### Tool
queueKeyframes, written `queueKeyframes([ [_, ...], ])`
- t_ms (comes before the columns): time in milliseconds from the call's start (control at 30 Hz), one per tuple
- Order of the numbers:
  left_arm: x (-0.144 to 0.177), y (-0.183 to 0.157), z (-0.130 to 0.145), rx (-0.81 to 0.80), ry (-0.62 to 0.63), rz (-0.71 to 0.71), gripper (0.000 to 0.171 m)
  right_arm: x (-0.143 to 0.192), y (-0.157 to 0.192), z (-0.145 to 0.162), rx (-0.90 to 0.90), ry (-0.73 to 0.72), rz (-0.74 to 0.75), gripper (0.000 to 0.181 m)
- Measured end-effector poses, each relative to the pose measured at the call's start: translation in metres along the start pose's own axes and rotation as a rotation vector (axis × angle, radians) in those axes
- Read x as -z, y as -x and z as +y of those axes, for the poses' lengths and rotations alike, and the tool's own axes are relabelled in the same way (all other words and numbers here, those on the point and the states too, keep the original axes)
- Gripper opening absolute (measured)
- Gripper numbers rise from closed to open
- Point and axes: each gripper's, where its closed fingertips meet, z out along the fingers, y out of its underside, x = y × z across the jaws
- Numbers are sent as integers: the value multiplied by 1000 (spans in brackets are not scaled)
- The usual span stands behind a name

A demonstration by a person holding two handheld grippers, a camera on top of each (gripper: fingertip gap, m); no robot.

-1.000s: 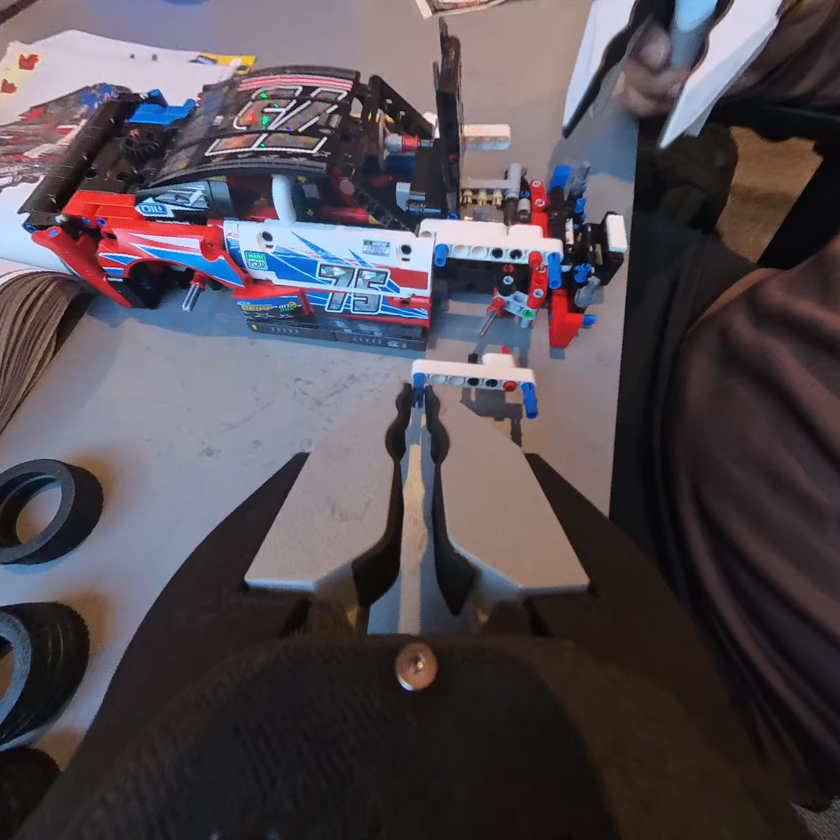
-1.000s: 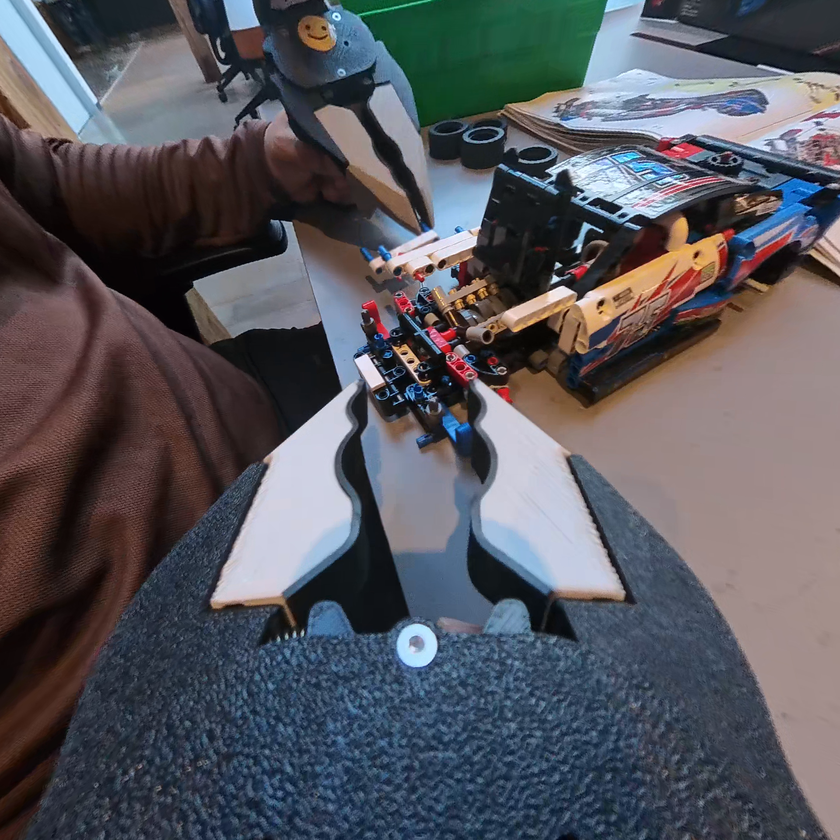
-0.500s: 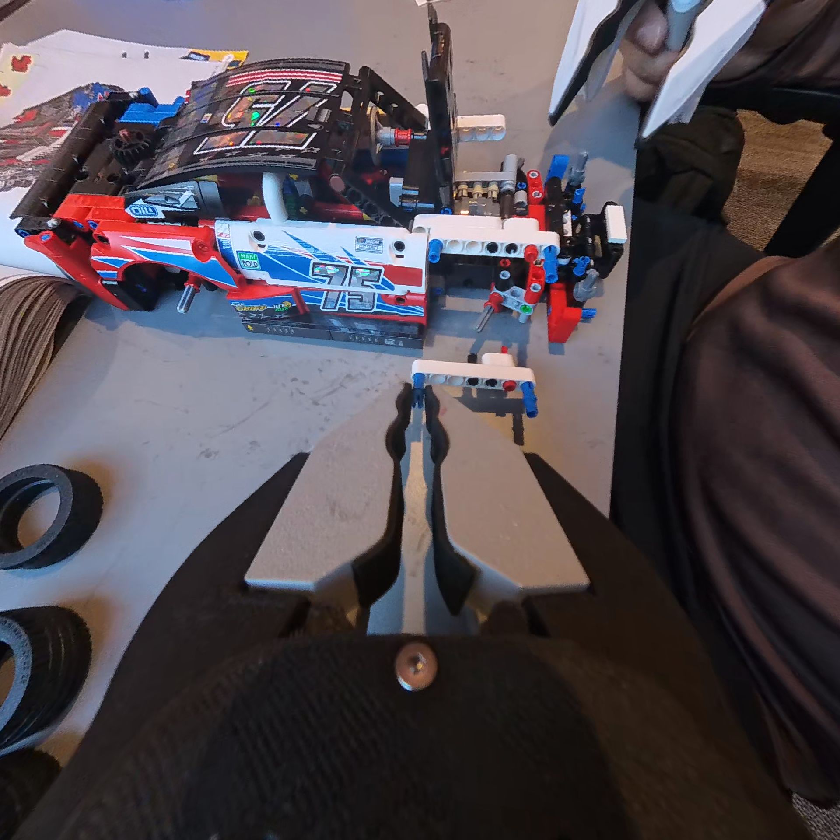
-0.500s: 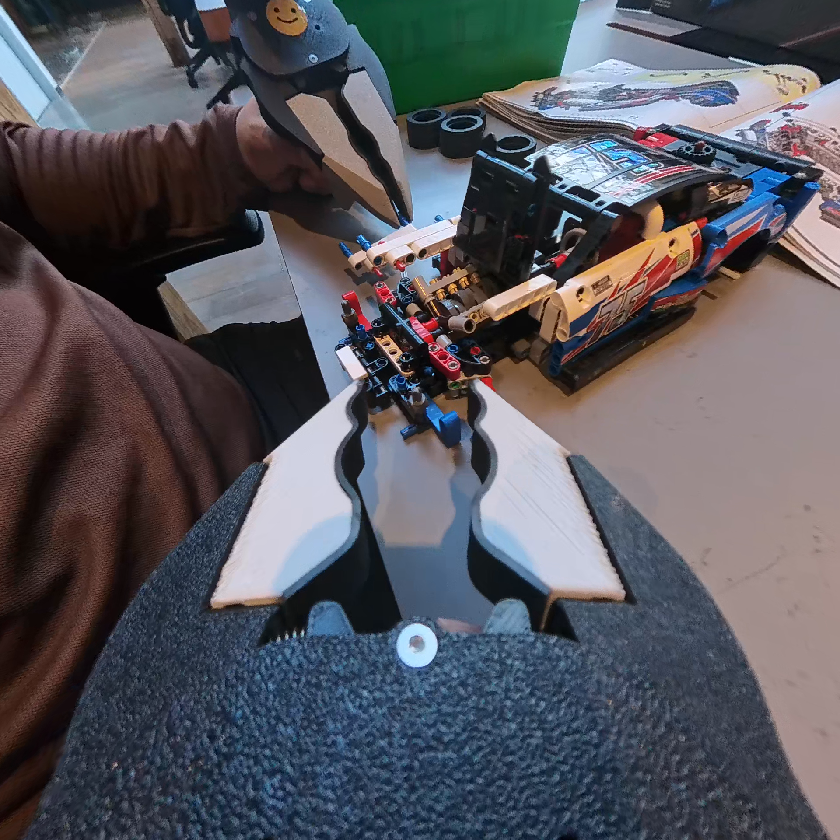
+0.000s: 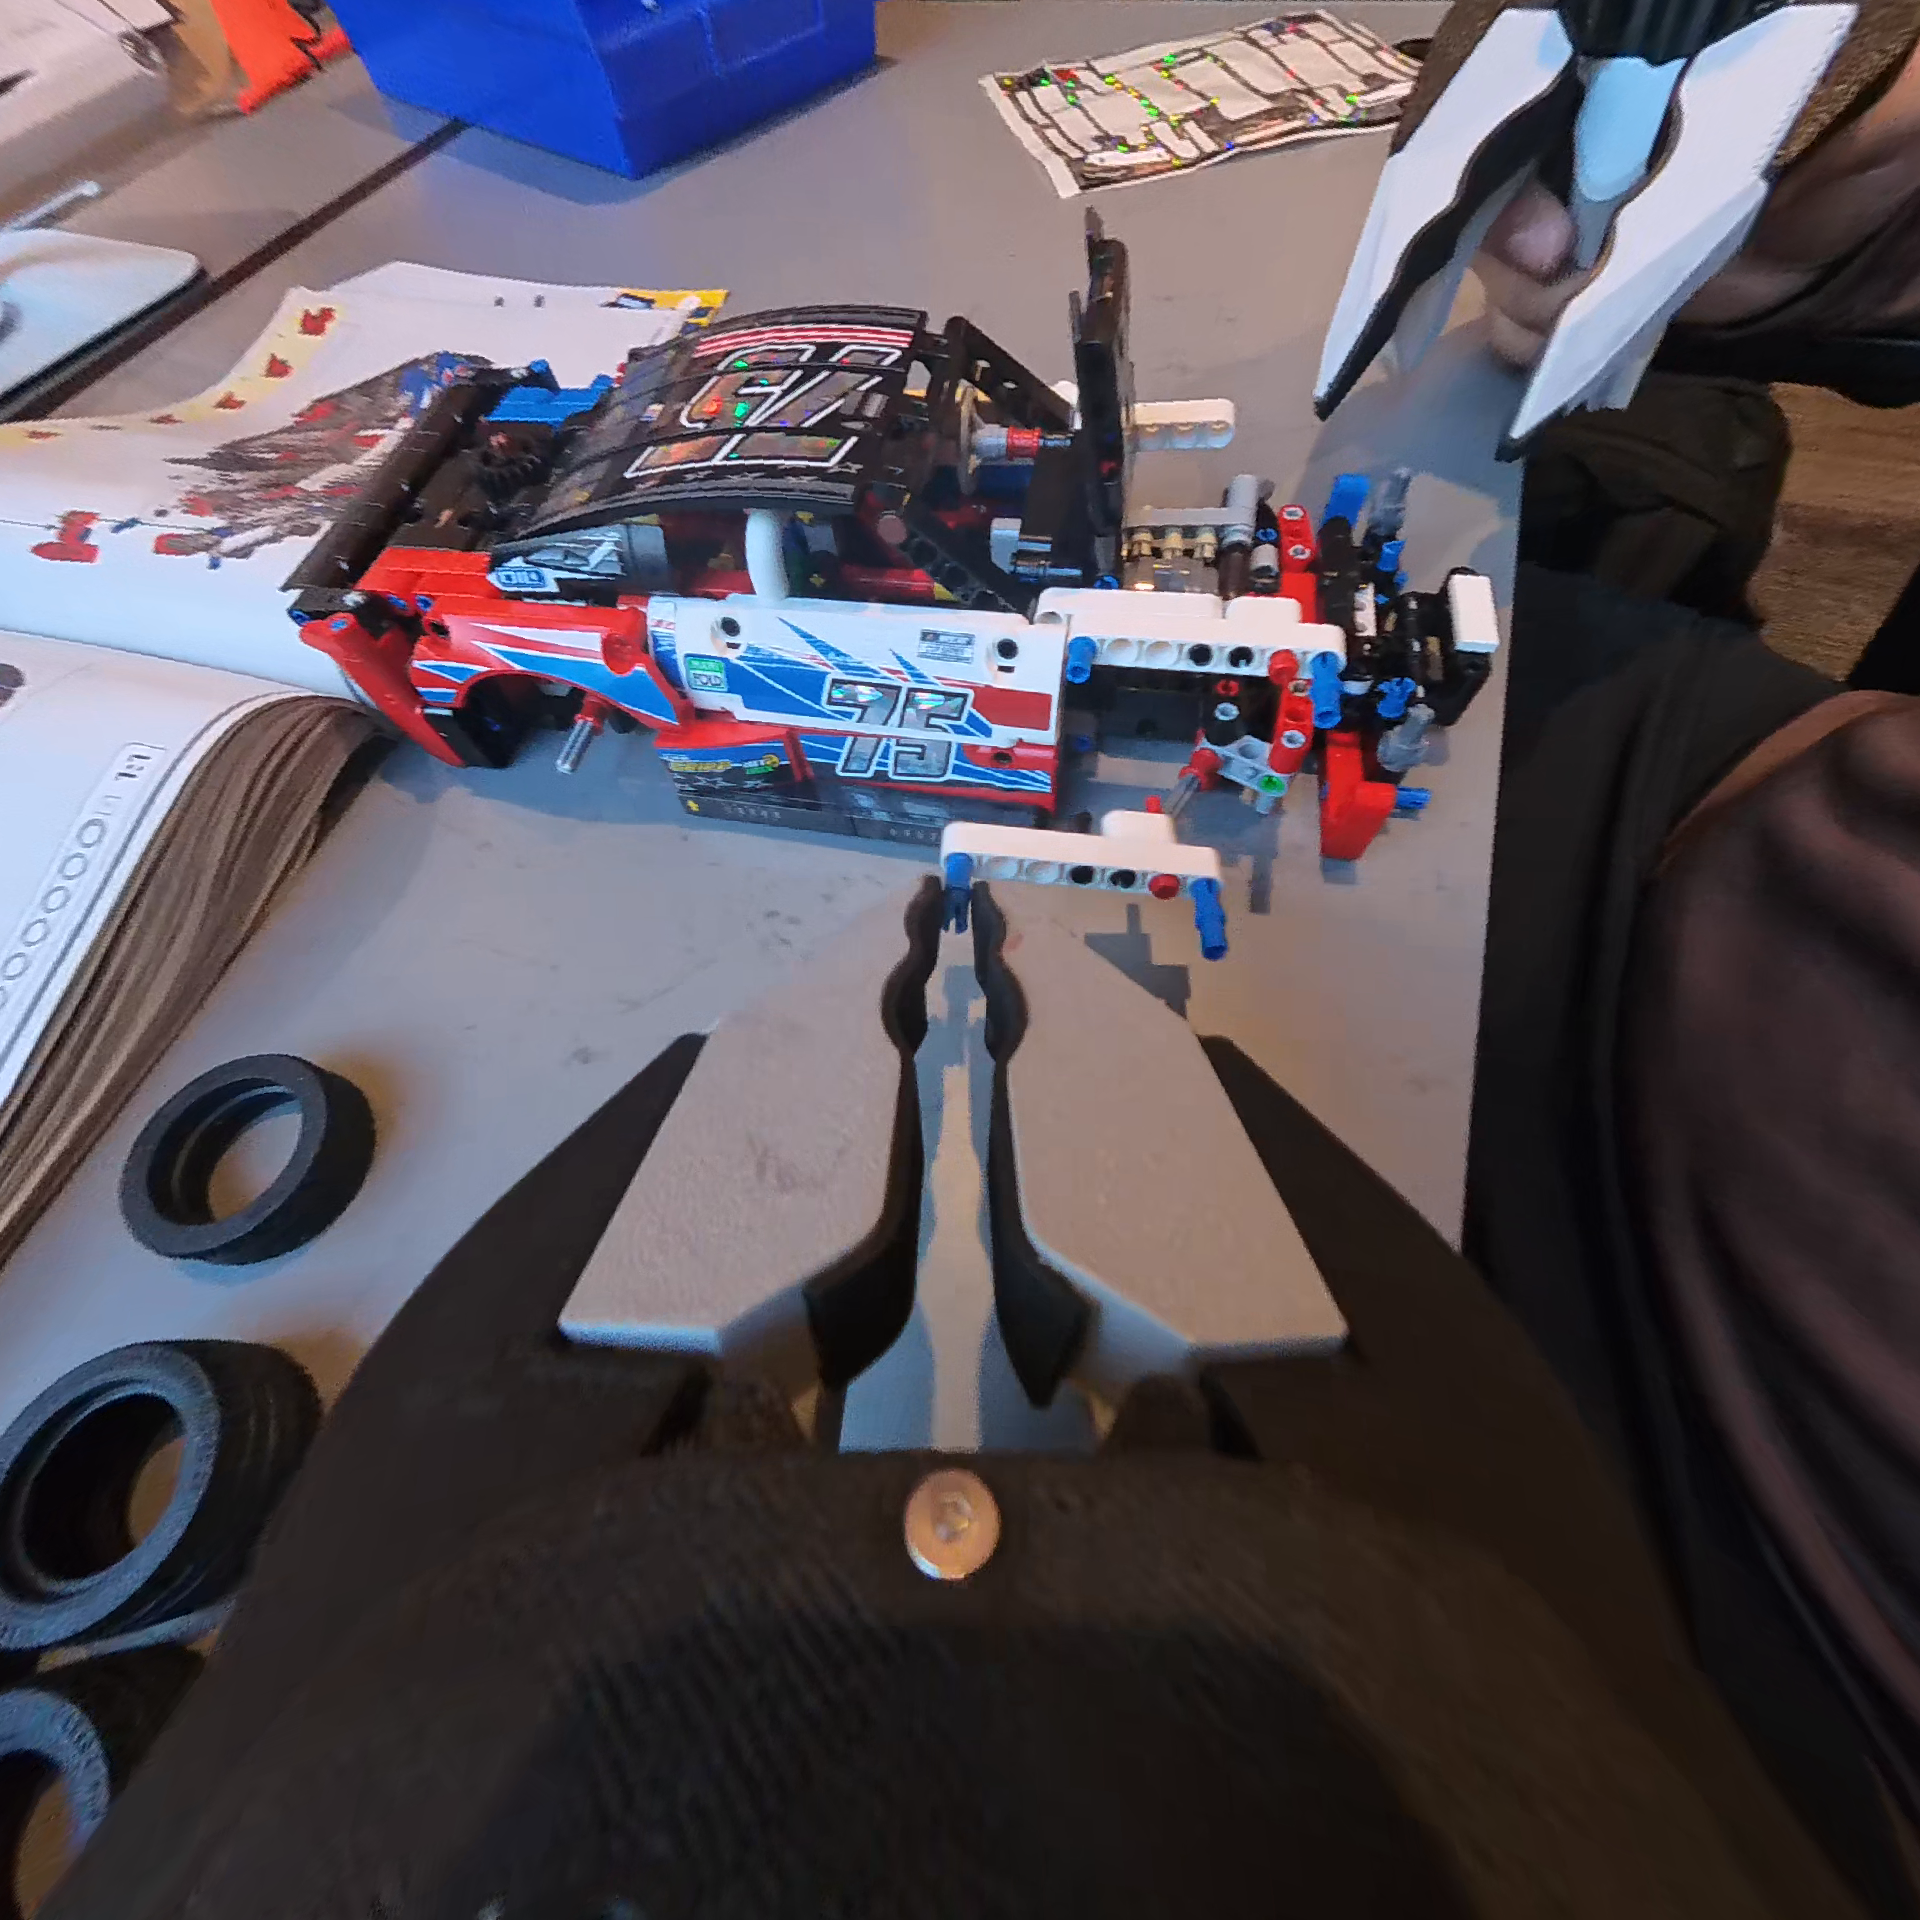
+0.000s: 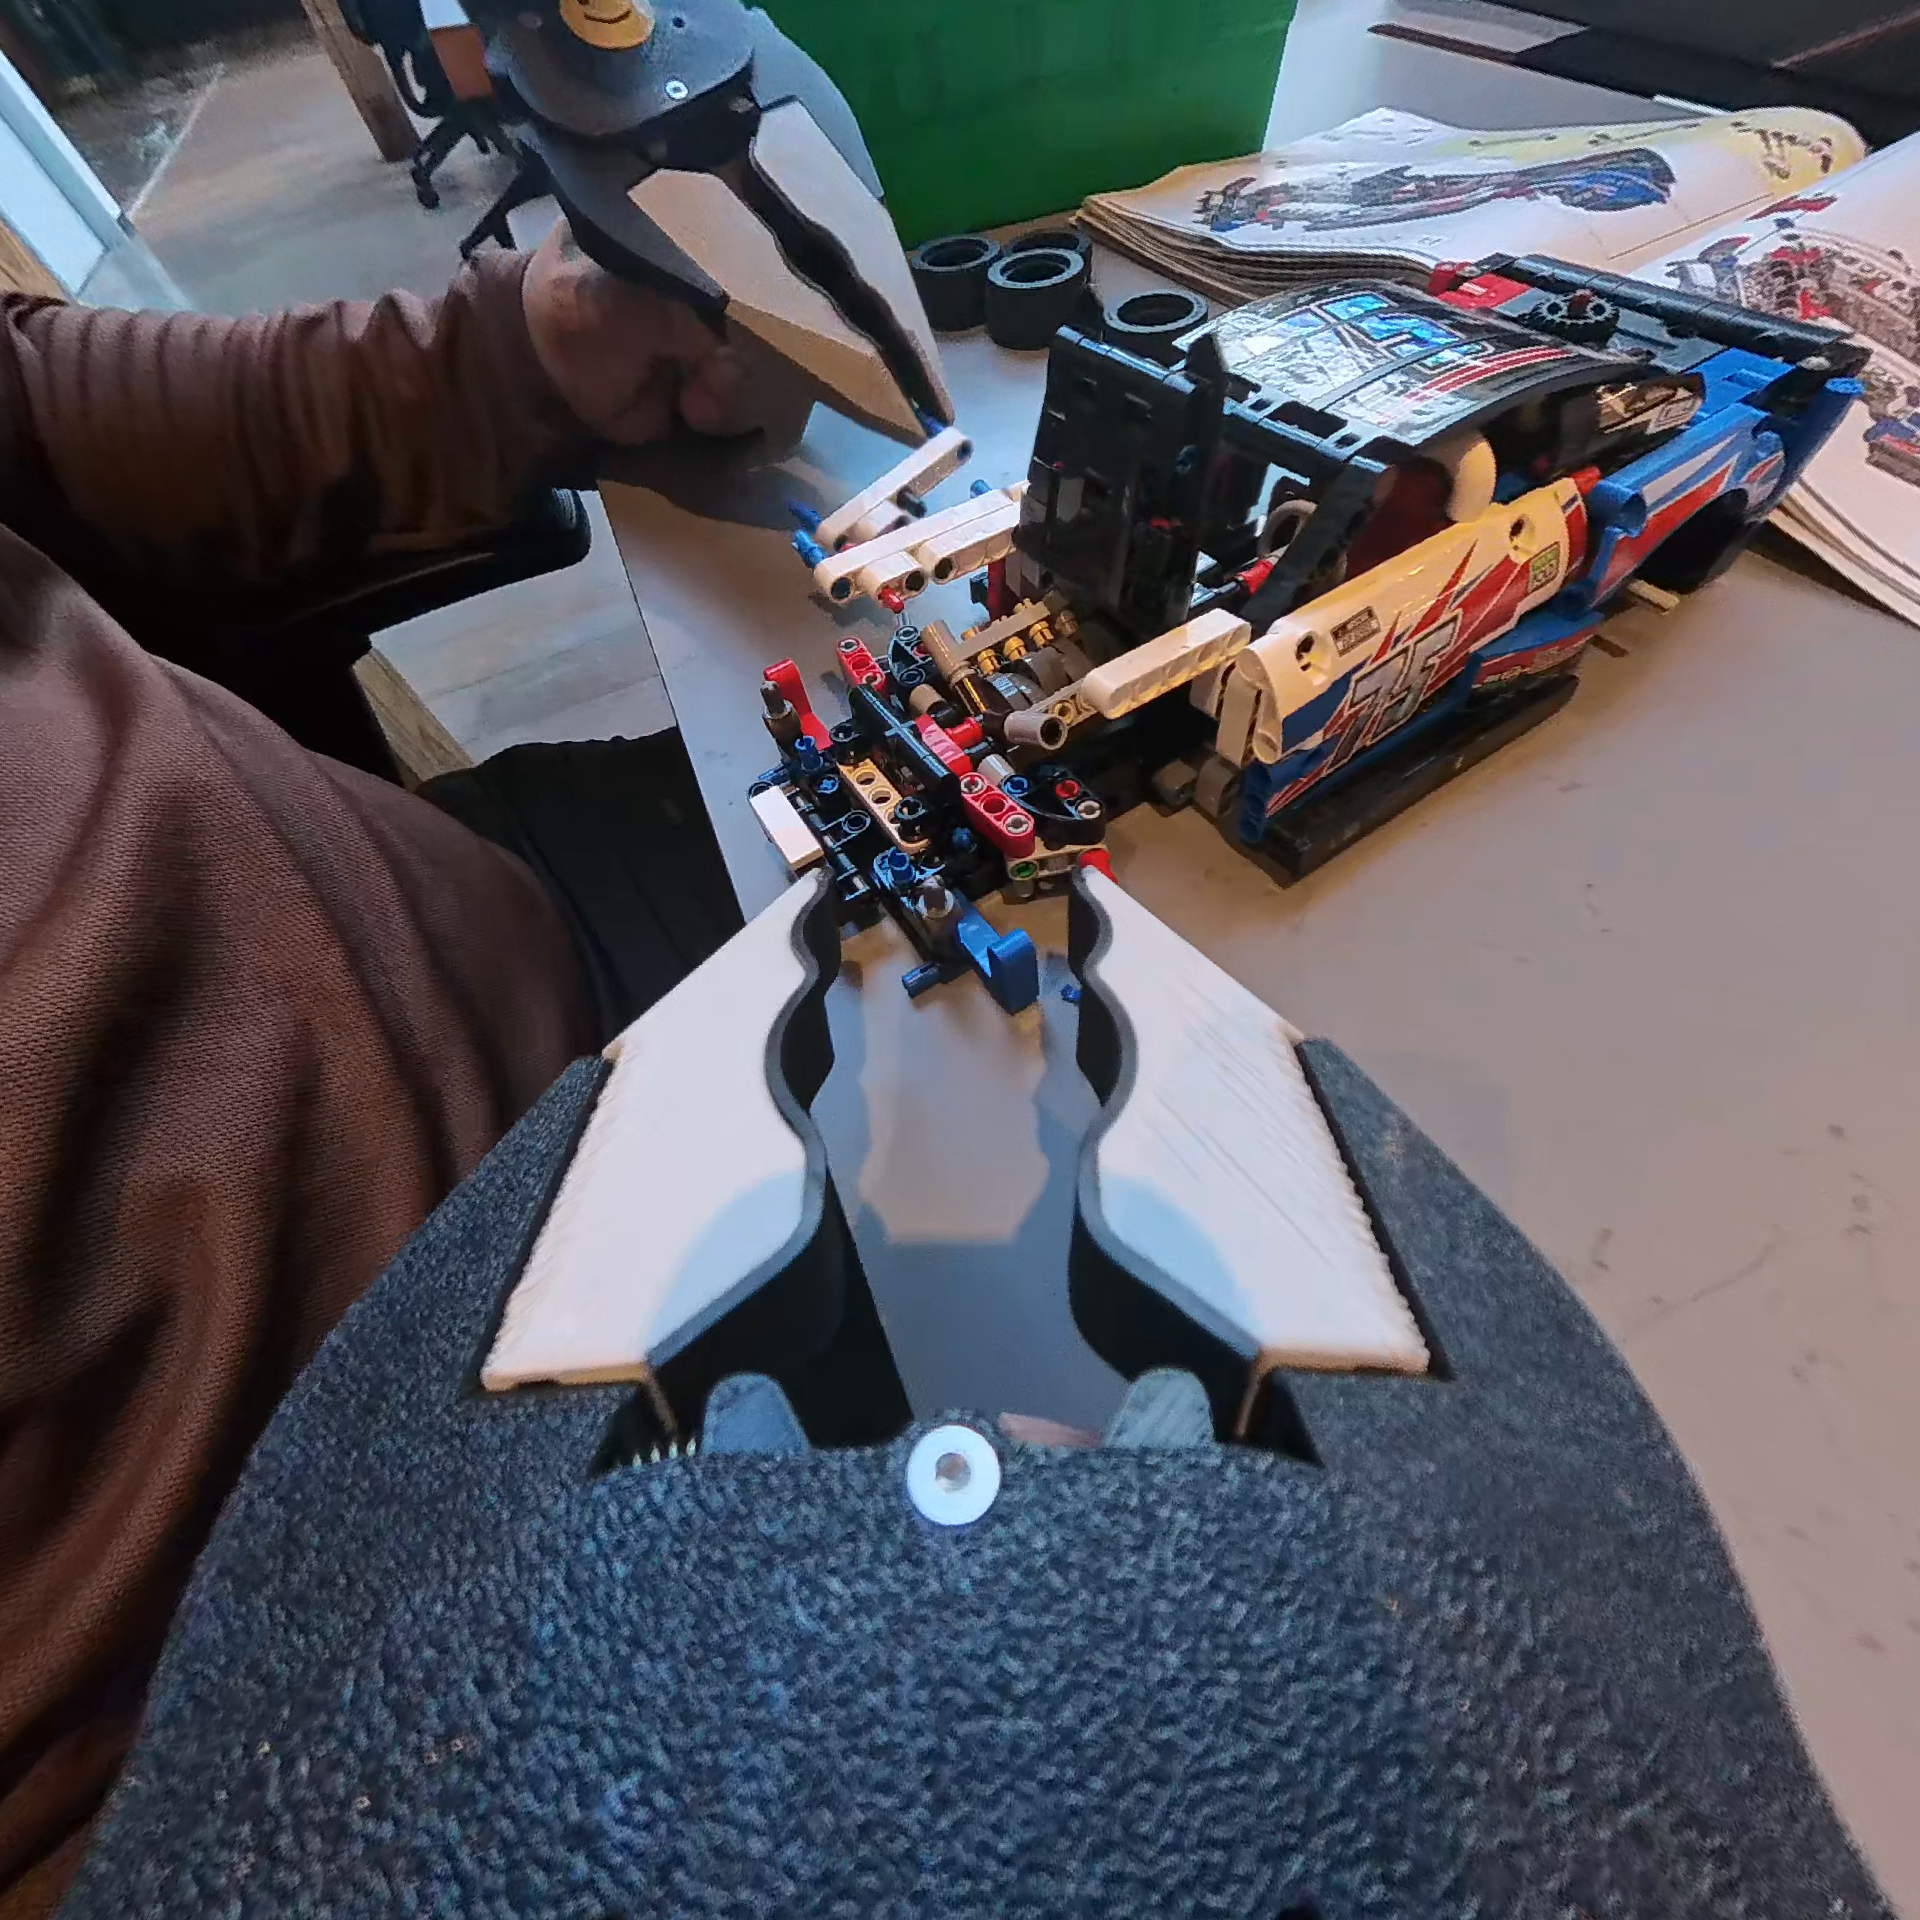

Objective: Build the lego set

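Two closed left gripper [image 5: 958, 914] fingers [image 5: 925, 935] on white beam's [image 5: 1081, 864] blue pin [image 5: 956, 902].

A grey table [image 5: 540, 966] carries the lego car [image 5: 831, 623], black tyres [image 5: 244, 1169] and open instruction booklets [image 5: 125, 665].

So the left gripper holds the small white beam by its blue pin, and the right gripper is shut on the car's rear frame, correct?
Not quite. The left gripper does hold the white beam by its blue pin, but the right gripper is open and holds nothing; the rear frame lies beyond its fingertips. The right wrist view shows this.
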Motion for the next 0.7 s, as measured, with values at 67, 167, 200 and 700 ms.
queueKeyframes([
  [67,1,3,0,-3,-4,-21,2,0,0,0,-10,2,-3,44],
  [167,1,4,0,-1,-4,-24,2,-1,-1,2,-20,10,-7,44],
  [200,1,4,-1,-1,-6,-26,2,-1,-1,2,-22,12,-9,44],
  [700,2,7,-1,0,-14,-36,2,-3,-1,7,-34,38,-11,44],
])
